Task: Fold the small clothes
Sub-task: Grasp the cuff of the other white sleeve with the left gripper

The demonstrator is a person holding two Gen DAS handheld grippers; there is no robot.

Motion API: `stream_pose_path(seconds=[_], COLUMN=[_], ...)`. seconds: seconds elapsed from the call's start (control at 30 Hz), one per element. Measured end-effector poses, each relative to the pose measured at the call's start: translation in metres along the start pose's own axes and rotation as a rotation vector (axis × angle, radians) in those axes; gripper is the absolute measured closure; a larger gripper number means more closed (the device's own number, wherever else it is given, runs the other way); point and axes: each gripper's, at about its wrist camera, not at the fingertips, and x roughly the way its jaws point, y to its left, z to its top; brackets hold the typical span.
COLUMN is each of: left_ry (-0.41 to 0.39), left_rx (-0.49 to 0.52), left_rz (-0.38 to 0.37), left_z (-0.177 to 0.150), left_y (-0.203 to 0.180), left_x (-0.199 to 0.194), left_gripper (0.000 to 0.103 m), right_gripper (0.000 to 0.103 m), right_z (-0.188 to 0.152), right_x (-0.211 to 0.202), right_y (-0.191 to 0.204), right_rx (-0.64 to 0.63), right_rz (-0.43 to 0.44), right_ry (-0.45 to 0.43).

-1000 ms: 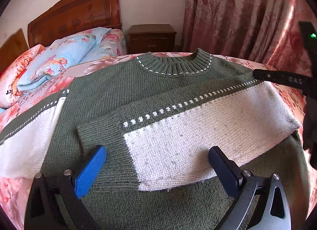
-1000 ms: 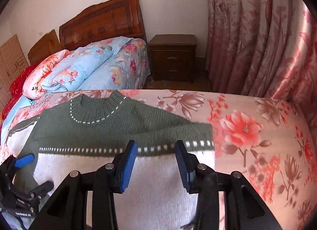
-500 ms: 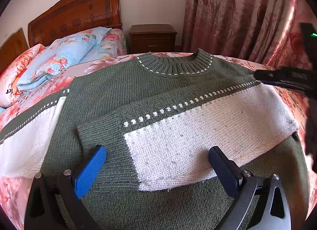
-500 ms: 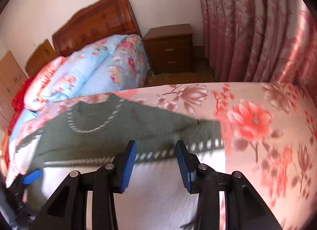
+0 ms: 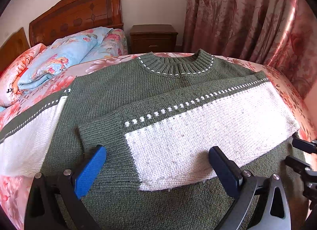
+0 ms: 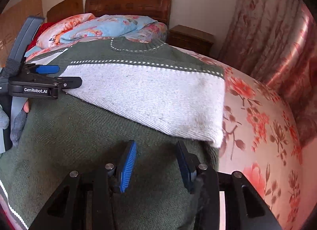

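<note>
A green knit sweater (image 5: 122, 89) with white sleeve panels lies flat on the bed, collar away from me. Its right sleeve (image 5: 198, 128) is folded across the chest; the left sleeve (image 5: 29, 130) is spread out to the left. My left gripper (image 5: 156, 168) is open and empty, just above the folded sleeve's cuff end. My right gripper (image 6: 156, 164) is open and empty, low over the sweater's lower right body (image 6: 79, 140), near the folded sleeve's corner (image 6: 216, 140). The left gripper also shows in the right wrist view (image 6: 65, 75).
The bed has a pink floral sheet (image 6: 267, 130). Folded quilts and pillows (image 5: 59, 55) lie at the head under a wooden headboard (image 5: 79, 15). A dark nightstand (image 5: 153, 37) and pink curtains (image 5: 247, 15) stand beyond.
My right gripper has swung down and back from the sweater's shoulder edge to low over its lower right body. The left gripper and the sweater have not moved.
</note>
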Motion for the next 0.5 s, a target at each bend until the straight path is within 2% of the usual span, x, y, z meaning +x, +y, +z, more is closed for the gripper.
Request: stream_pose_path(seconds=[0.27,0.5], left_ry=[0.0,-0.003], left_rx=[-0.001,-0.021], left_rz=[0.004,0.015], left_z=[-0.001,-0.004], left_y=[-0.001,0.002], left_x=[-0.001,-0.007], left_gripper=[0.0,0.0], right_gripper=[0.059,0.056], right_z=[-0.018,-0.018], right_x=[-0.007,-0.004], right_y=[-0.01,-0.01], right_rx=[0.087,0.091], right_rz=[0.039,0.033], right_ry=[-0.045,-0.056])
